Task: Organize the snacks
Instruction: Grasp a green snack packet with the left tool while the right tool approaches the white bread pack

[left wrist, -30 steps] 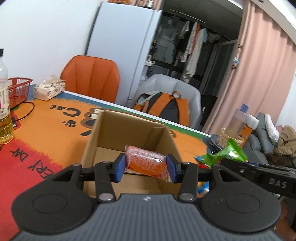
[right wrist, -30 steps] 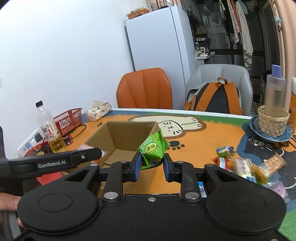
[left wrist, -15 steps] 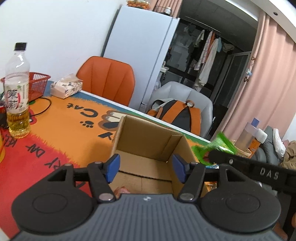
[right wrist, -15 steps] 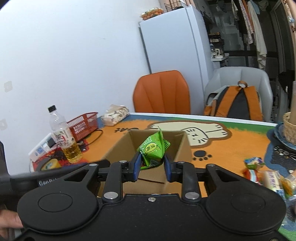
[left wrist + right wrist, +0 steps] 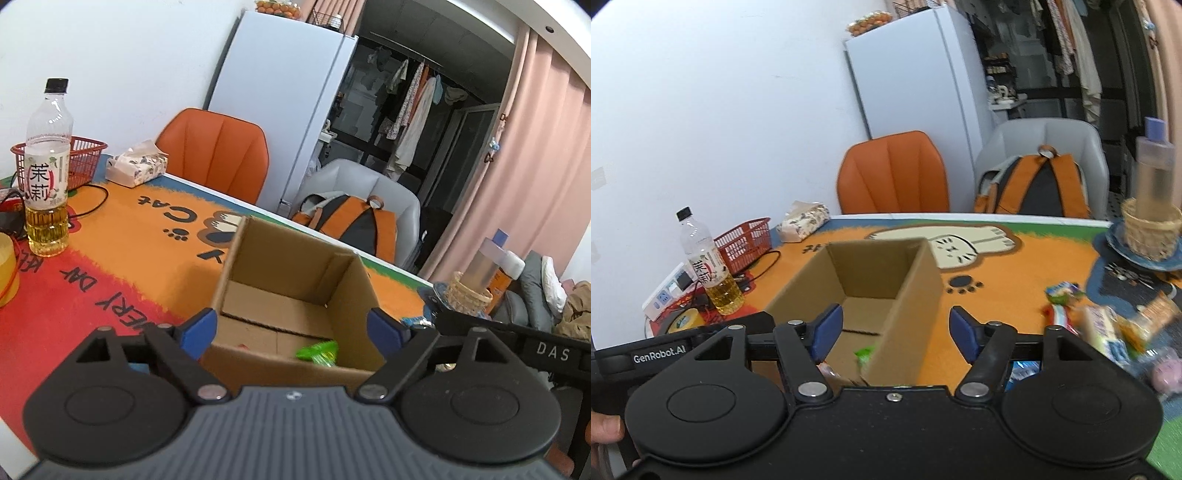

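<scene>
Both grippers are spread wide with nothing in them, left gripper point(image 5: 291, 330) and right gripper point(image 5: 895, 330) hovering over the cardboard box point(image 5: 295, 291). A green packet point(image 5: 319, 352) lies inside already. Plenty left though: a pile of snacks point(image 5: 1108, 328) sits on the table point(image 5: 997, 306) beside the box.

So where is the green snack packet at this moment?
The green snack packet lies inside the cardboard box, on its floor near the front right corner in the left wrist view, below both open grippers.
</scene>
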{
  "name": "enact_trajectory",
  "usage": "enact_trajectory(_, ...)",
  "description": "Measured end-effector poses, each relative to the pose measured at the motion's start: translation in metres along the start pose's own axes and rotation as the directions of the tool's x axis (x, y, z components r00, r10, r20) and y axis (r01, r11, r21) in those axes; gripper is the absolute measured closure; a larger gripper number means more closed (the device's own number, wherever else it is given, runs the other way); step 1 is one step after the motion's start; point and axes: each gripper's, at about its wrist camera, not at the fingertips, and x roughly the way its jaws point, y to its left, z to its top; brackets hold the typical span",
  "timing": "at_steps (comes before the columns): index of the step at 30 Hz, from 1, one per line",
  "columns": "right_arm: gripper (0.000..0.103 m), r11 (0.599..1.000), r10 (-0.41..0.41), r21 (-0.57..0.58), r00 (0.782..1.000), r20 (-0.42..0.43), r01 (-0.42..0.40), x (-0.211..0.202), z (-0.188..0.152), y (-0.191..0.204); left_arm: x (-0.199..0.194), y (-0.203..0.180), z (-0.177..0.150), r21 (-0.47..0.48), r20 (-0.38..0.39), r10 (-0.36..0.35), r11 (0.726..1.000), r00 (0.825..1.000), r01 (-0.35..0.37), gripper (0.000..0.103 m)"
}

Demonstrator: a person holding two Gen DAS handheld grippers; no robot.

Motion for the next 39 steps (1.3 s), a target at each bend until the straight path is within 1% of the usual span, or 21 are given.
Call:
enact_trajectory(3, 0.033, 1.000, -0.022, 0.003, 1.000, -0.004, 0.022, -0.011, -0.005, -0.010, -0.001, -0.008, -0.005, 0.017, -0.014, -0.013, 1.000, 1.000, 0.013, 0.015)
enact_trajectory(5, 0.025, 1.000, -0.030, 0.002, 1.000, -0.005, 0.030, -0.018, -0.008, -0.015, -0.002, -0.013, -0.009, 0.025, -0.021, -0.020, 0.999, 1.000, 0.020, 0.013)
enact_trajectory(7, 0.023, 0.999, -0.040, 0.008, 0.999, -0.002, 0.040, -0.027, -0.010, -0.022, -0.003, -0.018, -0.011, 0.029, -0.028, -0.026, 0.999, 0.999, 0.026, 0.011)
enact_trajectory(13, 0.022, 0.997, -0.068, 0.045, 0.998, -0.004, 0.068, -0.045, -0.017, -0.043, -0.006, -0.034, -0.020, 0.042, -0.049, -0.064, 0.997, 0.997, 0.066, 0.011)
enact_trajectory(19, 0.022, 0.992, -0.105, 0.073, 0.994, -0.008, 0.105, -0.059, -0.029, -0.062, -0.010, -0.055, -0.030, 0.076, -0.066, -0.114, 0.990, 0.991, 0.118, 0.011)
enact_trajectory(26, 0.022, 0.985, -0.129, 0.111, 0.992, -0.009, 0.130, -0.071, -0.040, -0.084, -0.002, -0.081, -0.044, 0.118, -0.104, -0.149, 0.980, 0.983, 0.161, 0.011)
enact_trajectory(32, 0.022, 0.978, -0.149, 0.148, 0.989, -0.015, 0.150, -0.078, -0.049, -0.103, 0.004, -0.102, -0.057, 0.152, -0.133, -0.185, 0.967, 0.974, 0.205, 0.012)
enact_trajectory(39, 0.022, 0.971, -0.157, 0.177, 0.987, -0.024, 0.159, -0.082, -0.061, -0.117, 0.017, -0.115, -0.073, 0.157, -0.182, -0.214, 0.957, 0.960, 0.244, 0.014)
